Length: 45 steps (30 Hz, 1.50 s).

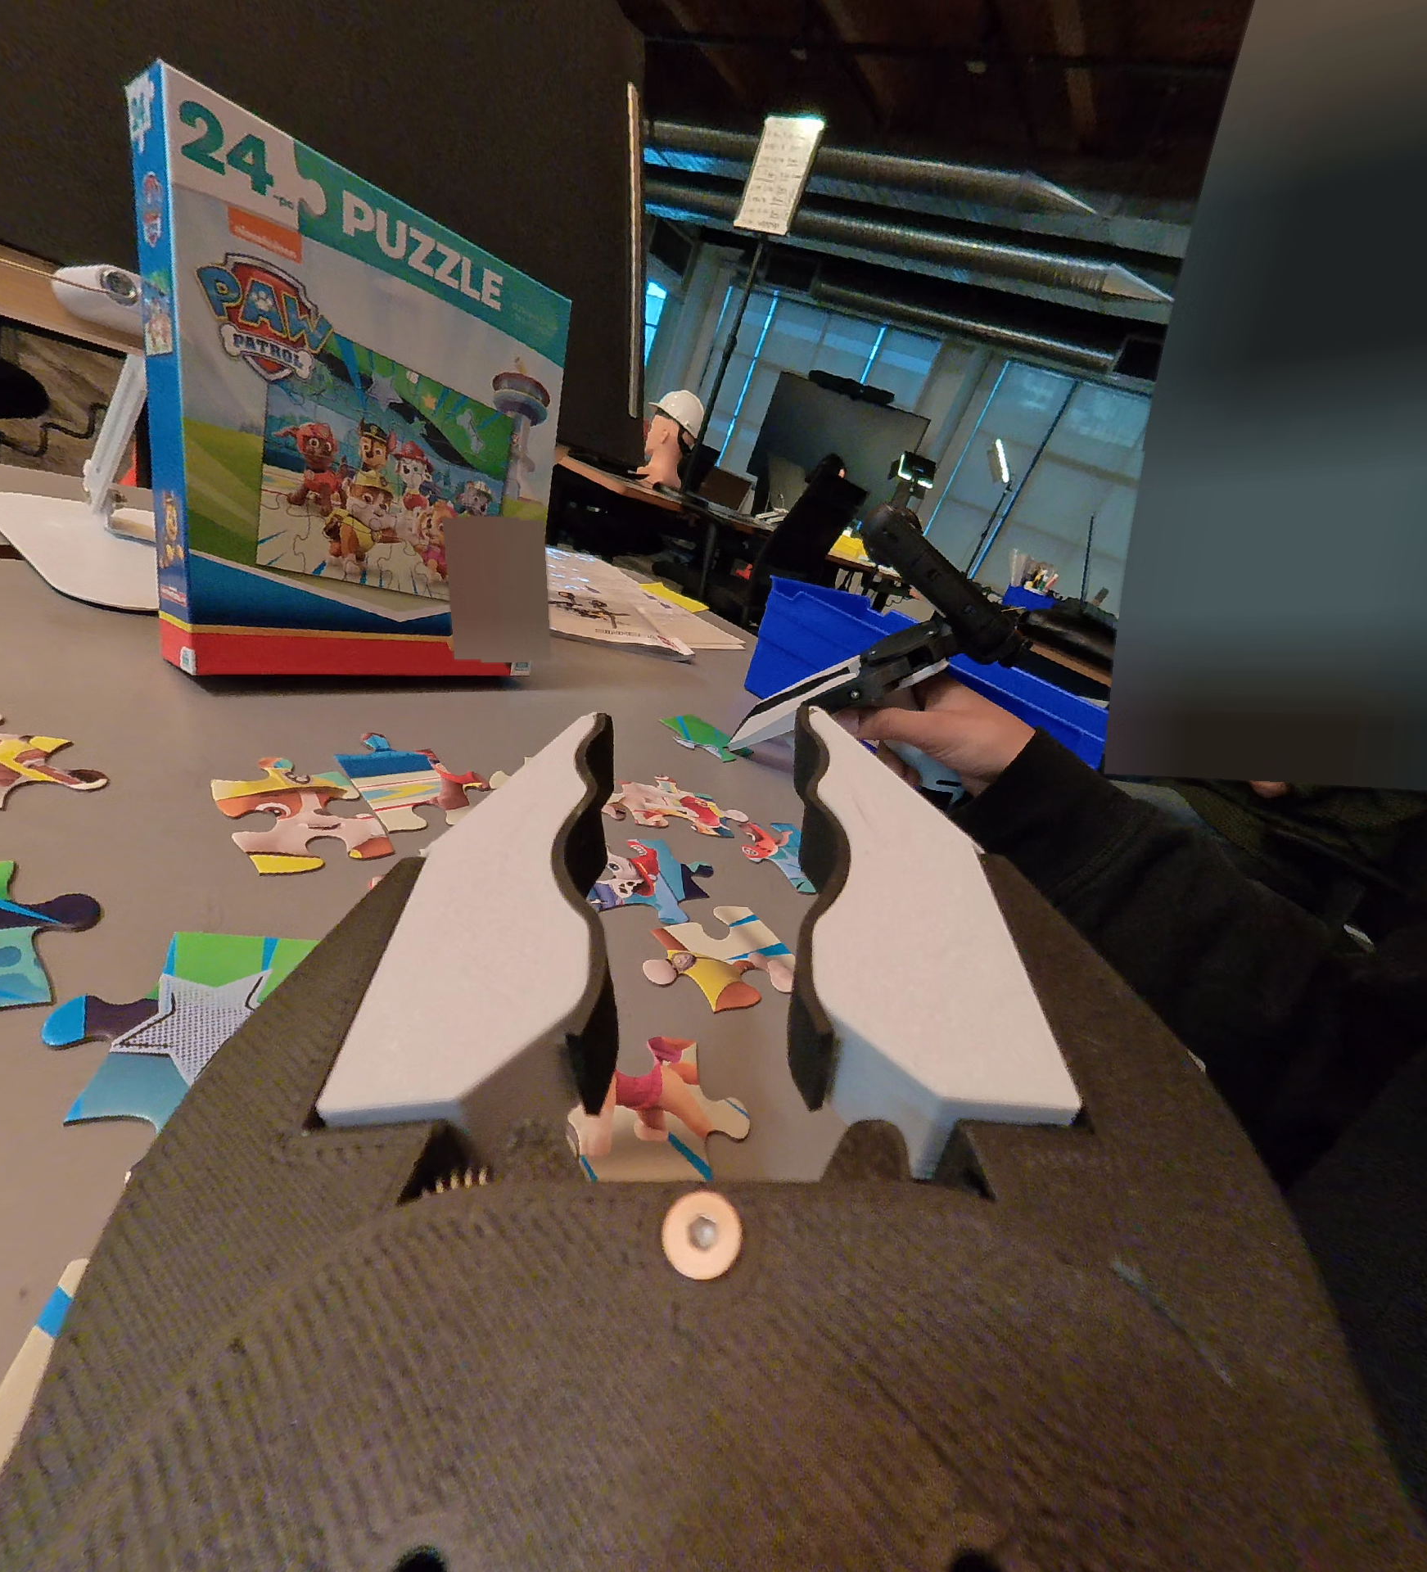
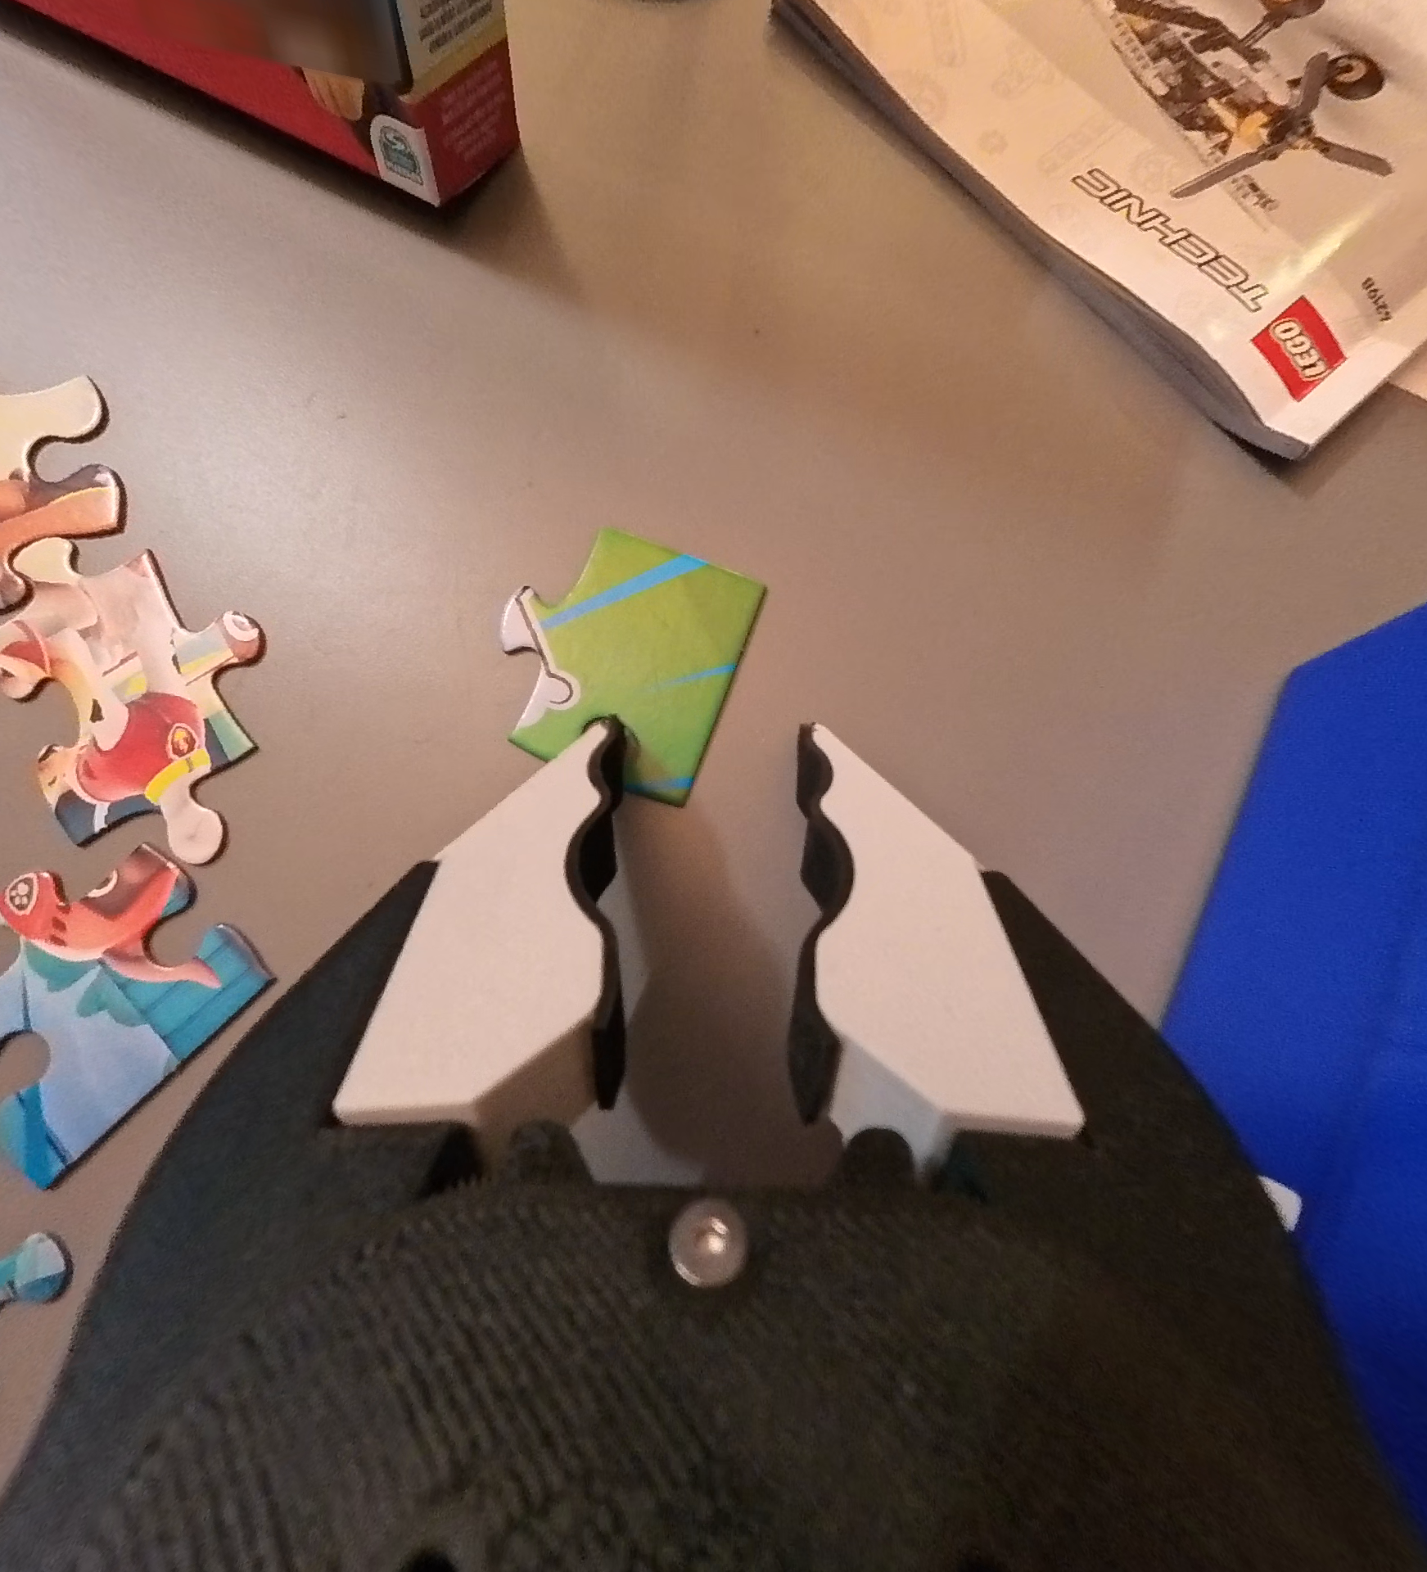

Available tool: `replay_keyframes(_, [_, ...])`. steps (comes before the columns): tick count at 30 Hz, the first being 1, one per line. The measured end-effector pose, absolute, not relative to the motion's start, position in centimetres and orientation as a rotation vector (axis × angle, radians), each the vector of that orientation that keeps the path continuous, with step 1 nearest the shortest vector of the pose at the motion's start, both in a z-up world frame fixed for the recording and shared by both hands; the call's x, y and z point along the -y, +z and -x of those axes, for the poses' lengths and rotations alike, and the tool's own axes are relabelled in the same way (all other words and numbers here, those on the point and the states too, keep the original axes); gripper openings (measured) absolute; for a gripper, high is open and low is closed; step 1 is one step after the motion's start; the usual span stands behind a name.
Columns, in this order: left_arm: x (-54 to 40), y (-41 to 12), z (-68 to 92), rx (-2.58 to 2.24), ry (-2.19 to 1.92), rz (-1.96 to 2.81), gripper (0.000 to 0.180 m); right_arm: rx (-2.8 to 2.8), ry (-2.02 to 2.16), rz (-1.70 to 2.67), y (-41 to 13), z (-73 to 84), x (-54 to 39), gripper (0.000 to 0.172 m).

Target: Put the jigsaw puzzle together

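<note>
Grey worktop (image 2: 905, 442) carries loose jigsaw pieces (image 1: 301, 817), none joined, before the upright puzzle box (image 1: 335, 425). Both hand-held grippers are spread and empty: the left (image 1: 703, 731) hovers over them, the right (image 2: 710, 736) beside a green piece (image 2: 650, 646) (left fingertip at its edge).

The left tongs (image 1: 705, 740), white fingers with black wavy pads on a black textured body, hang with jaws apart and nothing between the pads, above the grey bench (image 1: 403, 714). Colourful cardboard jigsaw pieces (image 1: 301, 817) lie scattered flat below and to the left. A blue, red and white puzzle box (image 1: 335, 408) stands upright beyond them. Farther right, a hand in a dark sleeve (image 1: 956, 740) holds the right tongs (image 1: 748, 738), tips down just beside a green puzzle piece (image 1: 697, 733). Behind it sits a blue plastic bin (image 1: 812, 638), with a white booklet (image 1: 616, 612) lying beside the box.
</note>
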State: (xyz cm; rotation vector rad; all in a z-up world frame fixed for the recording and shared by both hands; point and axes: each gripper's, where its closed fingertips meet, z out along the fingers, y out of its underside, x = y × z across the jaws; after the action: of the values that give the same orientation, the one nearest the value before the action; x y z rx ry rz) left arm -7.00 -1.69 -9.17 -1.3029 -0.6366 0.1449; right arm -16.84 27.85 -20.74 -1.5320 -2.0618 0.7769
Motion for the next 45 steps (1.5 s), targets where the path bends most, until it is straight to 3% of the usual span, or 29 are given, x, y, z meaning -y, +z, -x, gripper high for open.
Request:
replay_keyframes(19, [1.8, -9.1, 7.0, 0.638, 0.151, 1.299, 0.041, 2.086, 0.812, 1.528, -20.8, 16.7, -27.3, 0.034])
replay_keyframes(28, [1.8, -9.1, 7.0, 0.639, 0.151, 1.298, 0.041, 2.132, 0.799, 1.507, -20.8, 16.2, -26.6, 0.015])
replay_keyframes(45, [1.6, -9.3, 7.0, 0.637, 0.136, 1.307, 0.042, 2.207, 0.773, 1.487, -20.9, 15.2, -25.7, 0.022])
